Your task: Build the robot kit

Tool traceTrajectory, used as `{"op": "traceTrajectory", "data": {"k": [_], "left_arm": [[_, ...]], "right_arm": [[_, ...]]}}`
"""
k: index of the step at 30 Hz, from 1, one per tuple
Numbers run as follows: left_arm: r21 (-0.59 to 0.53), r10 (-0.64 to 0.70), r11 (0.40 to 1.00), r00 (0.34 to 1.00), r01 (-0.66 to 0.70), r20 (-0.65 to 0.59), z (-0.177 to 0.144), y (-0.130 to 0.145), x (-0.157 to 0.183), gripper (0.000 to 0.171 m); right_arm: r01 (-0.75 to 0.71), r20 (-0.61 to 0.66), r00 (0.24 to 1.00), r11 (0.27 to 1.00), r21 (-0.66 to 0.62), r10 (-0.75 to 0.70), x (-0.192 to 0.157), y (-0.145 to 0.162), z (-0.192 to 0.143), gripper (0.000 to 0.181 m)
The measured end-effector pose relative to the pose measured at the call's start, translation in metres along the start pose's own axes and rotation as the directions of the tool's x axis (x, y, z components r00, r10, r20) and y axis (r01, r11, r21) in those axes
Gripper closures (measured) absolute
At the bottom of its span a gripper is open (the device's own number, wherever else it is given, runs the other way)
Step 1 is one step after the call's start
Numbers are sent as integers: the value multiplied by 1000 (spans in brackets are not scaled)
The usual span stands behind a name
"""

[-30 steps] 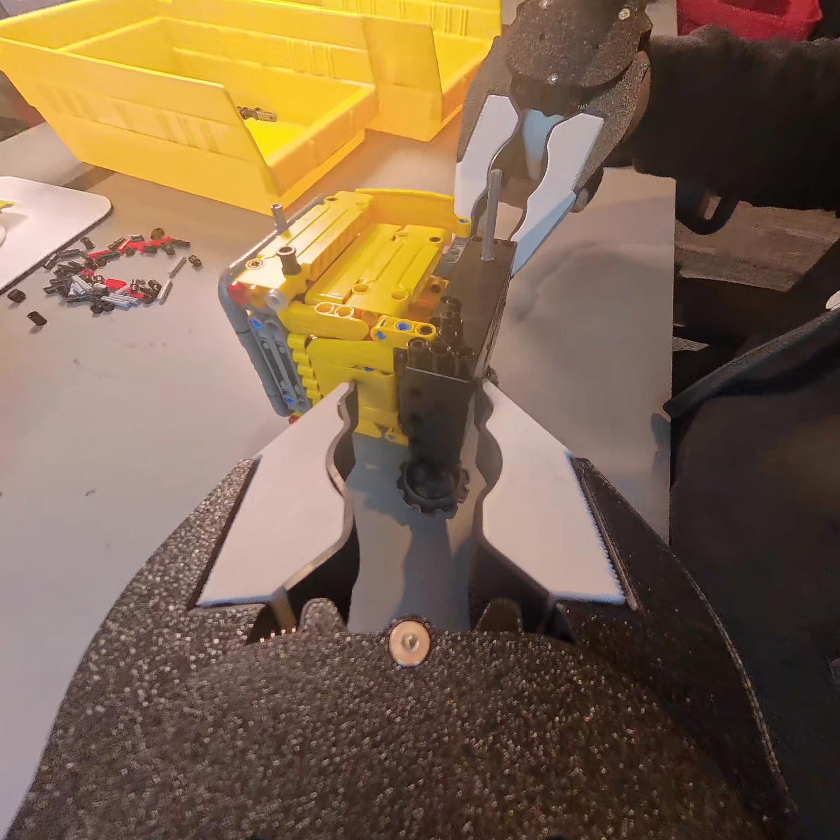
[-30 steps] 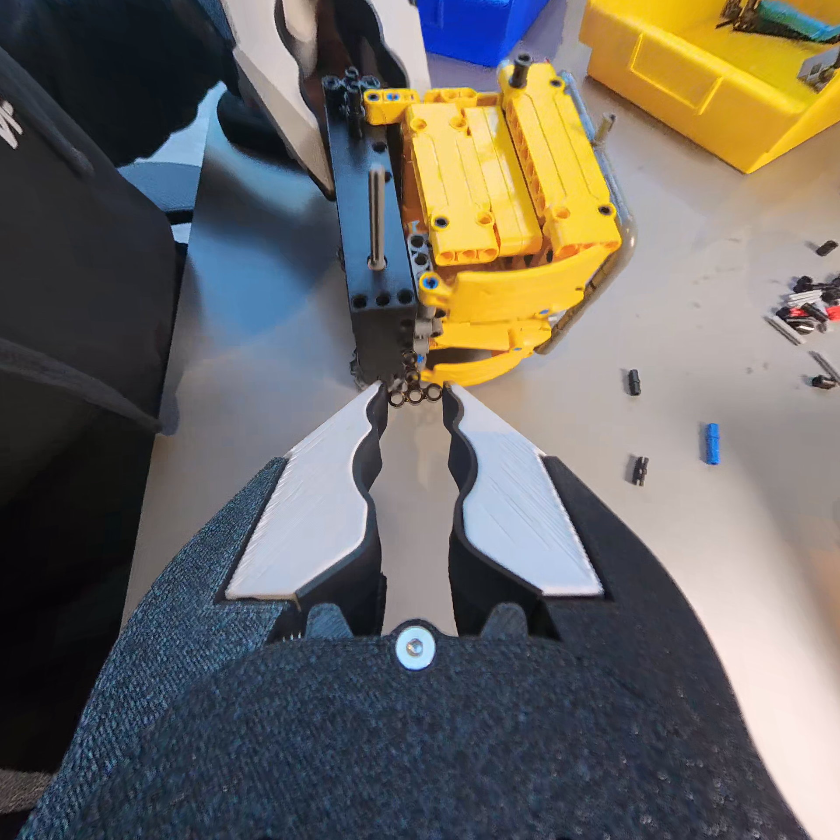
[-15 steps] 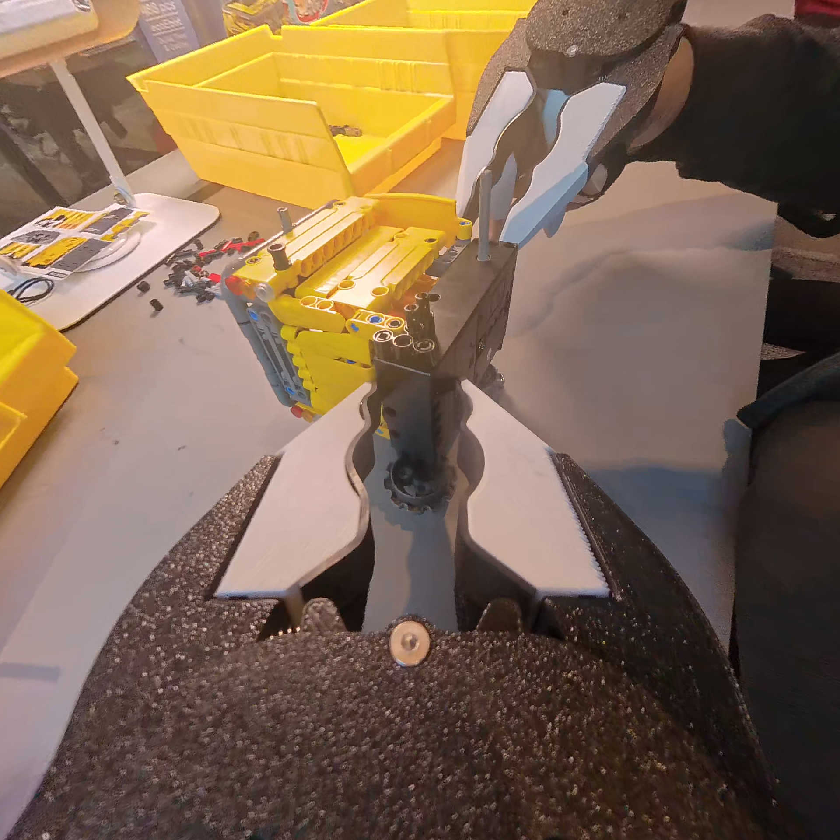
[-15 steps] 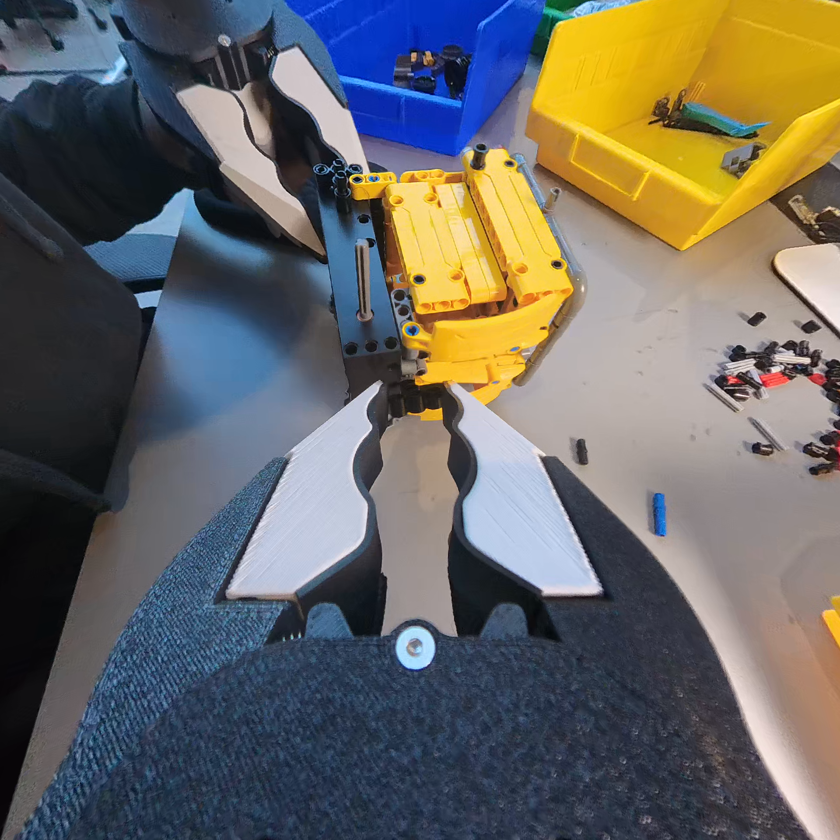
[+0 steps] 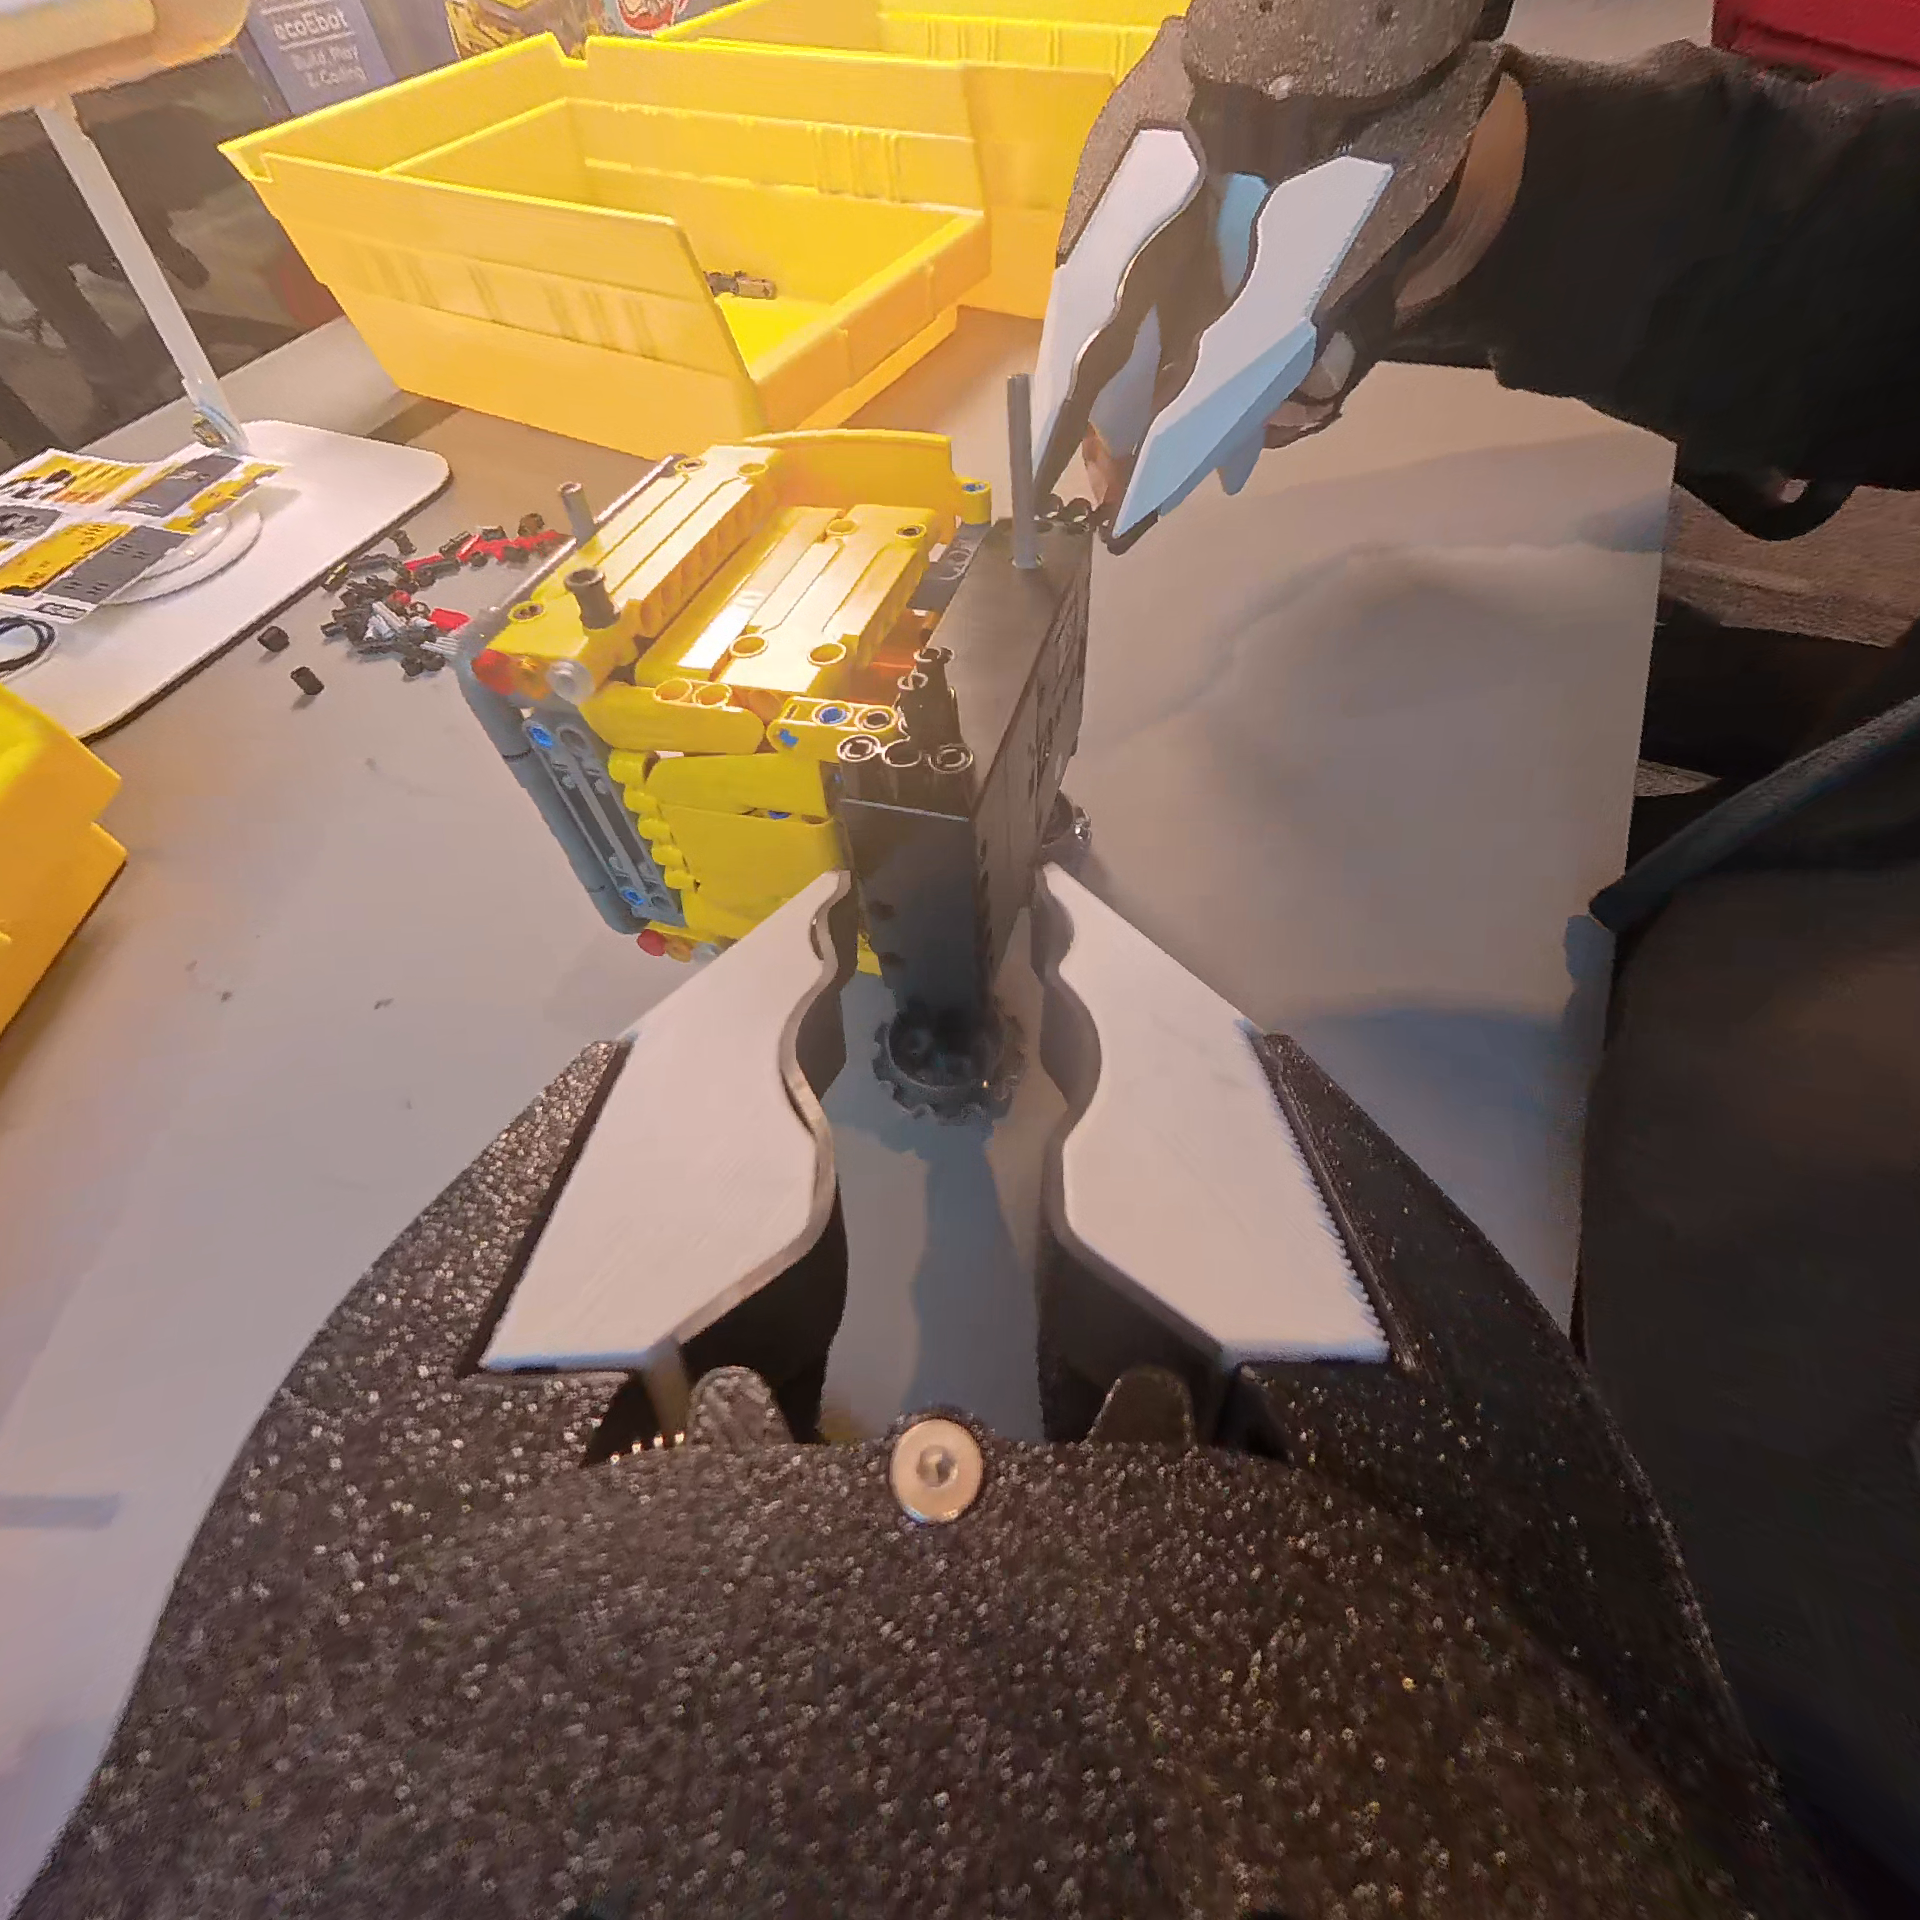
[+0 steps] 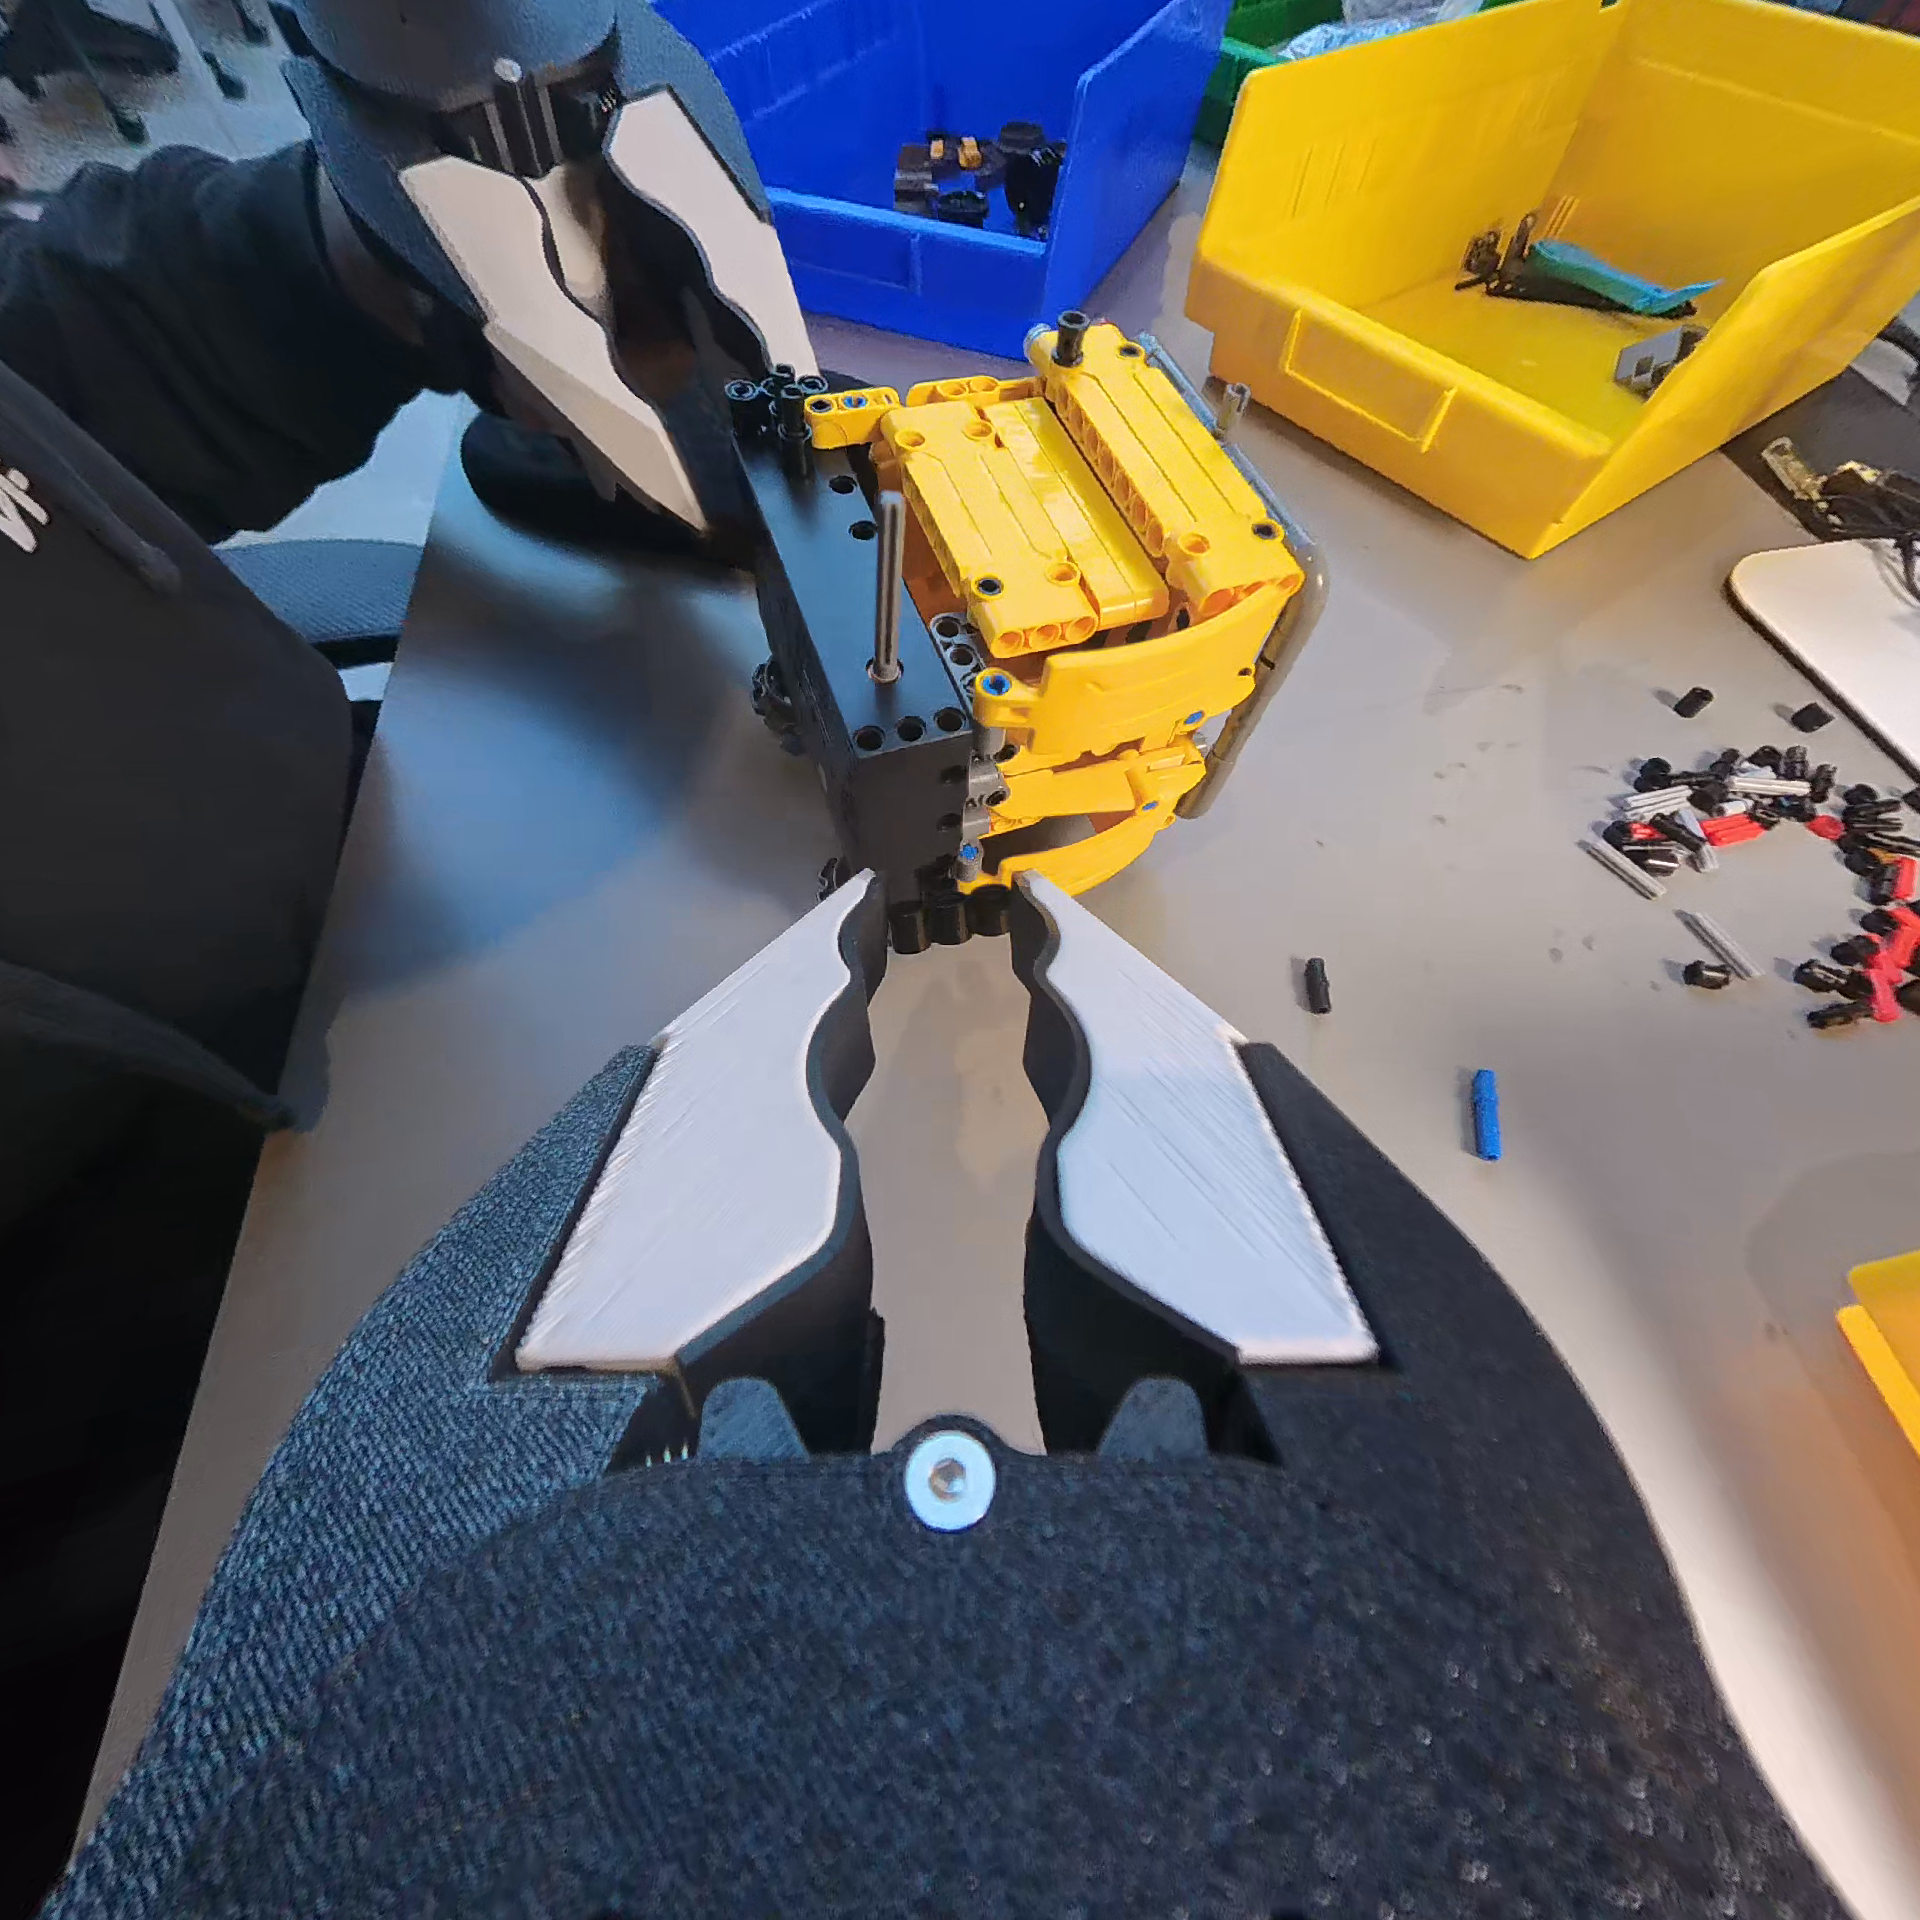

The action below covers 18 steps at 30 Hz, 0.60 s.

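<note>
Over table, both hand-held grippers (image 5: 940,894) (image 6: 943,894) clasp model (image 6: 1039,582).

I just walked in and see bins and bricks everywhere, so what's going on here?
A person holds a gripper in each hand around a yellow and black brick model standing on a grey table. The left gripper is clamped on the black block at one end. The right gripper pinches a row of small black pins at the opposite end. A thin grey rod sticks up from the block. Loose pieces and bins sit nearby.
</note>
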<state>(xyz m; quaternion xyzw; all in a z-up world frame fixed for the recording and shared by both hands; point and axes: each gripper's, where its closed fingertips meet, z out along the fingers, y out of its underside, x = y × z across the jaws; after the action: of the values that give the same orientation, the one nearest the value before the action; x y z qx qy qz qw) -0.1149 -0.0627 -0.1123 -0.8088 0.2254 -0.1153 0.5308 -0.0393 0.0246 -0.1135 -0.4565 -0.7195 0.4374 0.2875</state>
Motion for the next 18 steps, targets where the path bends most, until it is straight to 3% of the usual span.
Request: {"op": "traceTrajectory", "data": {"k": [7, 13, 18], "left_arm": [[139, -49, 989, 998, 53, -28, -25, -31, -11, 137], [131, -8, 991, 1000, 12, -28, -17, -38, -14, 132], [208, -3, 978, 998, 16, -63, -18, -69, -21, 130]], "right_arm": [[-8, -22, 1000, 999, 31, 9, 4, -3, -8, 158], [-1, -33, 999, 999, 50, 2, 6, -7, -8, 158], [41, -56, 998, 993, 114, -35, 14, -34, -20, 158]]}}
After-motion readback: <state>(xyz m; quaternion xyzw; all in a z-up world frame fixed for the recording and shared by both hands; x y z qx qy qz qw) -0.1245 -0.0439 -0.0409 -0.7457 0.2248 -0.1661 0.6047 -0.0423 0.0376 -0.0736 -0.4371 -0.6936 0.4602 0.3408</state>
